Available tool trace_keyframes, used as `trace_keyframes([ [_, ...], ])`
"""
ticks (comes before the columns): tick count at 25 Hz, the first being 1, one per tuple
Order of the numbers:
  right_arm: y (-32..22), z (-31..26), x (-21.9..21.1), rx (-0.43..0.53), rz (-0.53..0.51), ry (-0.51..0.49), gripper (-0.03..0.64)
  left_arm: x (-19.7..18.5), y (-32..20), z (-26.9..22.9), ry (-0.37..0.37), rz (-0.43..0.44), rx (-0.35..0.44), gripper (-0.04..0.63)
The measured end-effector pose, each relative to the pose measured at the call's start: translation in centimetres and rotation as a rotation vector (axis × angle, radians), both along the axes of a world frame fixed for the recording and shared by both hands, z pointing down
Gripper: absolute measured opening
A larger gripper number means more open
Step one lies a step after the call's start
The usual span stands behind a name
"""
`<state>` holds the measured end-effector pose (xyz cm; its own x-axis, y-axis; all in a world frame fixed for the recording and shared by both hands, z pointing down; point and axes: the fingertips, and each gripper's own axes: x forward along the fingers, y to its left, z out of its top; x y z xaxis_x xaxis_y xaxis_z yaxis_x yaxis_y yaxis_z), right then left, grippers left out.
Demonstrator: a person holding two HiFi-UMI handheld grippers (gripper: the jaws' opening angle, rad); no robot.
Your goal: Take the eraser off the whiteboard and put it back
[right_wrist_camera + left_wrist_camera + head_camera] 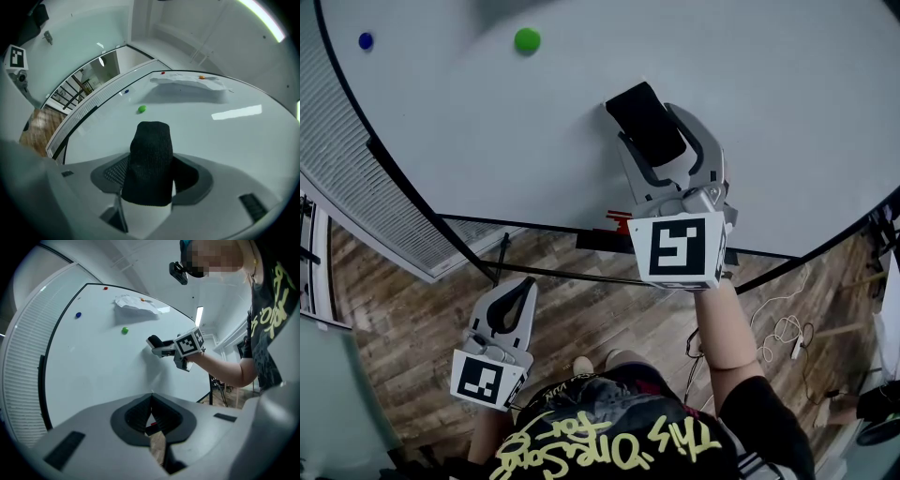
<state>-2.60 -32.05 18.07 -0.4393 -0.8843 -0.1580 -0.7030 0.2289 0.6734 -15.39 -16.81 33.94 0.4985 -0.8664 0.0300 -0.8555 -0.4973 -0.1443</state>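
While the right gripper (652,136) is clamped on the black eraser (643,119) at upper centre, its long axis in line with the jaws and its far end towards the whiteboard (787,112), contact unconfirmed, the left gripper (521,289) hangs closed, empty and farther off at lower left.

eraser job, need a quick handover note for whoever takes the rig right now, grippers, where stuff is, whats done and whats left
Right gripper: shut on the black eraser, held up at the whiteboard. Whether the eraser touches the board cannot be told.
Left gripper: shut, empty, low and away from the board.
Done: eraser gripped.
Left: probably set it back on the board and open the right jaws. If it has not yet been lifted off, do that first.
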Motion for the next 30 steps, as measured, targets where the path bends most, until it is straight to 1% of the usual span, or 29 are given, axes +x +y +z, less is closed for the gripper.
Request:
trace_keyframes([
  [4,-0.3,0.2,0.0,0.011,0.02,0.039,0.268,0.2,0.1,-0.2,0.007,-0.002,-0.001,0.008],
  [10,-1.0,0.9,-0.3,0.005,0.048,0.06,0.267,0.3,-0.2,-0.2,-0.002,0.008,-0.002,0.008],
  [14,-1.7,1.2,-0.4,0.012,0.055,0.067,0.268,-0.1,-0.6,0.0,0.007,0.001,-0.008,0.008],
  [17,-1.9,1.3,-0.2,0.017,0.067,0.071,0.268,-0.1,-0.7,-0.1,0.026,-0.004,-0.019,0.008],
  [21,-2.1,1.2,-0.4,0.03,0.091,0.088,0.267,-0.5,-0.9,-0.1,0.01,0.003,-0.012,0.008],
  [30,-1.9,1.4,0.0,0.071,0.128,0.123,0.268,-0.2,-1.0,0.0,0.022,-0.002,-0.01,0.008],
])
